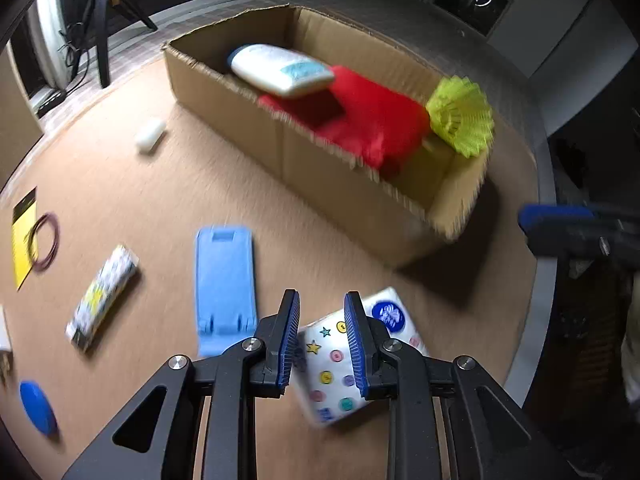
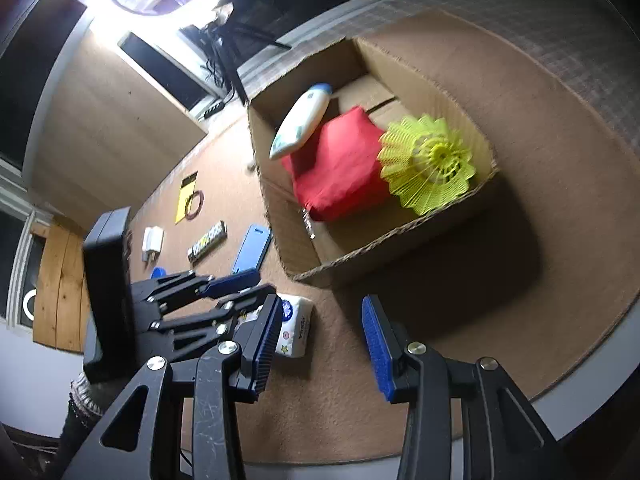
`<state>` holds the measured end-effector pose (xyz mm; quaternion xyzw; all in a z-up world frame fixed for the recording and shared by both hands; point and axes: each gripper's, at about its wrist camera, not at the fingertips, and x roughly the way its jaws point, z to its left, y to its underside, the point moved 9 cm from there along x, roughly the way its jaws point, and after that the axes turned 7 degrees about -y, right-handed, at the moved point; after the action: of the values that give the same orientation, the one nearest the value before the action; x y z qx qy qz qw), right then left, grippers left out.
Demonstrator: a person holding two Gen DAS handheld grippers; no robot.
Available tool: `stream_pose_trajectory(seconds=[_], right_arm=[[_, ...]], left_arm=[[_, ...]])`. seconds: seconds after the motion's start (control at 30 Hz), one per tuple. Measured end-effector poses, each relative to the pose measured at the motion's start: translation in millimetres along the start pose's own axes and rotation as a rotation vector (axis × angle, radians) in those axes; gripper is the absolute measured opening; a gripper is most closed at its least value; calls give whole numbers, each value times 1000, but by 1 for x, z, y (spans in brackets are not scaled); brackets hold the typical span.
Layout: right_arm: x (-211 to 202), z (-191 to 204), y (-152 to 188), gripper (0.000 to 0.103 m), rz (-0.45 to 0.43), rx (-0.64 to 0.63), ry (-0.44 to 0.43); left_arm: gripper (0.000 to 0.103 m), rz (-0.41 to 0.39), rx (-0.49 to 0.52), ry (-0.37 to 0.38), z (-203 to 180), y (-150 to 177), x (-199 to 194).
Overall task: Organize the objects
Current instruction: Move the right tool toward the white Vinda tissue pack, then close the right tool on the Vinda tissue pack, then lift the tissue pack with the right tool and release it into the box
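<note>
A cardboard box (image 1: pixel 320 168) holds a white bottle (image 1: pixel 280 68), a red pouch (image 1: pixel 372 120) and a yellow shuttlecock (image 1: pixel 460 116). The box also shows in the right wrist view (image 2: pixel 304 248). My left gripper (image 1: pixel 322 344) is open, its jaws on either side of a white tissue pack (image 1: pixel 336 376) printed with coloured buttons, which lies on the brown tabletop (image 1: pixel 160 184). The pack also shows in the right wrist view (image 2: pixel 294 324). My right gripper (image 2: pixel 320 344) is open and empty above the table, in front of the box.
On the table left of the box lie a blue phone stand (image 1: pixel 224 284), a patterned long box (image 1: pixel 102 300), a yellow card with a wire loop (image 1: pixel 30 240), a white cylinder (image 1: pixel 150 134), a blue lid (image 1: pixel 38 408) and a white charger (image 2: pixel 152 242).
</note>
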<state>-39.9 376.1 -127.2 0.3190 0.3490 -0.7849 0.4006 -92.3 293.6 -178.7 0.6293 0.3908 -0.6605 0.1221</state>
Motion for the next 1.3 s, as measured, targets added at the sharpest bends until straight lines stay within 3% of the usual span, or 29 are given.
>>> stream_pose_trajectory(seconds=[0.3, 0.4, 0.5, 0.8, 0.97, 1.1, 1.2, 1.3], right_arm=[[33, 26, 35, 38, 115, -84, -19], [43, 33, 54, 38, 164, -79, -47], [56, 38, 69, 38, 199, -58, -74], [86, 34, 75, 38, 229, 90, -156], [89, 39, 64, 38, 212, 49, -137], [85, 35, 68, 38, 218, 10, -97], [89, 35, 74, 38, 247, 13, -120], [92, 35, 73, 38, 245, -2, -106]], left_arm=[[25, -14, -146, -23, 38, 68, -31], [24, -29, -176, -23, 47, 72, -36], [25, -42, -200, 38, 45, 71, -37], [34, -14, -94, 125, 1, 86, -37], [43, -23, -80, 115, -14, 88, -37], [43, -25, -110, 118, -13, 88, -35], [41, -26, -110, 134, -18, 87, -35], [40, -32, -92, 106, -23, 83, -36]])
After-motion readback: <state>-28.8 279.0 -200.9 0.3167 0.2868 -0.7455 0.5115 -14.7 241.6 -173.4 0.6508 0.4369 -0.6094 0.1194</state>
